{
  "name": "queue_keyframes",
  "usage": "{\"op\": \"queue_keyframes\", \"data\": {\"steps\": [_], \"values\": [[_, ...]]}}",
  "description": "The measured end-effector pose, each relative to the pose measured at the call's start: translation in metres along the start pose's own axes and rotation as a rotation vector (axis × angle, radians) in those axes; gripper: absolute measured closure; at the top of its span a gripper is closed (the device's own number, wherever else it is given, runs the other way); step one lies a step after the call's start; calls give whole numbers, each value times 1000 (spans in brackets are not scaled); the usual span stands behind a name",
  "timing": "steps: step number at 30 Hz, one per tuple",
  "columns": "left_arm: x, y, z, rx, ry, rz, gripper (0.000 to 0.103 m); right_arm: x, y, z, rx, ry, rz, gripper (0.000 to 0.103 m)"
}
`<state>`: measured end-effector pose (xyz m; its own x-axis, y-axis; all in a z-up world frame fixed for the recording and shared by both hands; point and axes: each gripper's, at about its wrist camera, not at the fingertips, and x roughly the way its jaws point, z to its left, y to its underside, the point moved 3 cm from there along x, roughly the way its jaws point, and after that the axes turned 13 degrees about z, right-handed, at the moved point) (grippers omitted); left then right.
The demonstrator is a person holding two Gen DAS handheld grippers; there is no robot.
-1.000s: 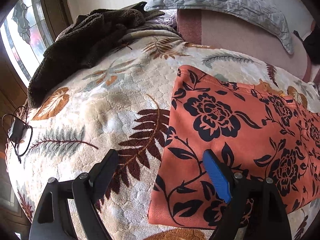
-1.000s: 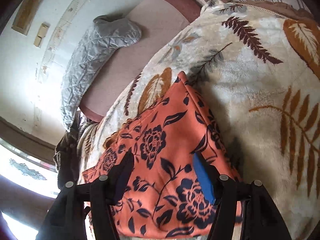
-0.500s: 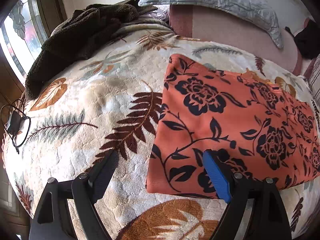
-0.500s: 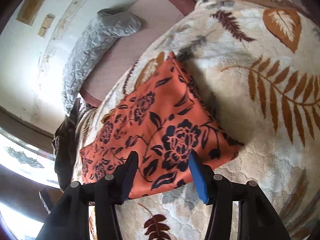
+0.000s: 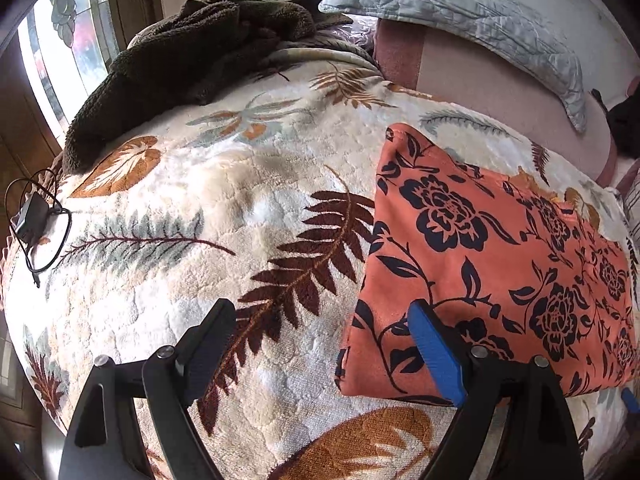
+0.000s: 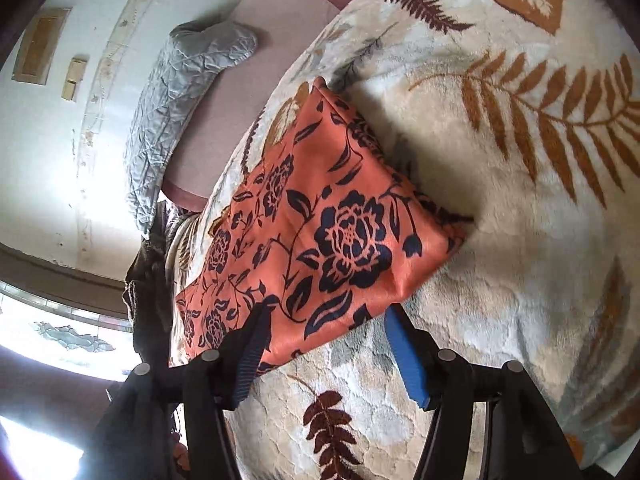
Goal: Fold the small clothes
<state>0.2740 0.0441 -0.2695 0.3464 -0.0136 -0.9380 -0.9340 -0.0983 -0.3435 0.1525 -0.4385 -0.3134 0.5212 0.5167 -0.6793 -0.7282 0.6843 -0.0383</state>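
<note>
An orange garment with dark blue flowers [image 5: 480, 248] lies folded flat on the leaf-patterned blanket [image 5: 240, 200]. My left gripper [image 5: 320, 340] hovers open over the garment's near left corner, with the blue pad [image 5: 432, 352] above the cloth and the black finger [image 5: 212, 332] above bare blanket. In the right wrist view the same garment [image 6: 320, 220] fills the middle. My right gripper [image 6: 328, 354] straddles its near edge; its jaws are opening and its pads do not press on the cloth. A blue tip of the right gripper [image 5: 630, 398] peeks in at the left view's lower right.
A dark brown fleece [image 5: 180, 60] is heaped at the far left of the bed. A grey quilted pillow [image 5: 460, 12] rests on the pink sheet [image 5: 480, 80] behind. A black charger with its cable [image 5: 32, 224] sits at the left bed edge, by a window.
The right gripper drew back from above the garment to its near edge; its jaws narrowed, then widened. The left gripper shifted sideways along the near corner and stayed open.
</note>
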Motion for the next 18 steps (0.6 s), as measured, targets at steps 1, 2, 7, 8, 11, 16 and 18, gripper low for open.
{"op": "queue_keyframes", "data": {"steps": [1,2,7,8,11,16,18], "values": [[-1,1,3,-7,9,2,14,3,0,-2,10,5,4,40],[-2,1,5,-10,16,7,14,5,-1,-4,18,11,6,40],[10,3,-1,29,3,50,14,19,-8,-20,111,-25,6,40],[15,3,-3,43,-6,63,14,20,-10,-23,131,-50,-5,39],[31,3,-6,55,-16,122,14,21,-19,-28,174,-110,-49,39],[39,-3,-11,67,-30,127,11,22,-31,-28,199,-143,-108,40],[38,-7,-15,86,-43,110,11,24,-36,-26,185,-134,-117,40]]}}
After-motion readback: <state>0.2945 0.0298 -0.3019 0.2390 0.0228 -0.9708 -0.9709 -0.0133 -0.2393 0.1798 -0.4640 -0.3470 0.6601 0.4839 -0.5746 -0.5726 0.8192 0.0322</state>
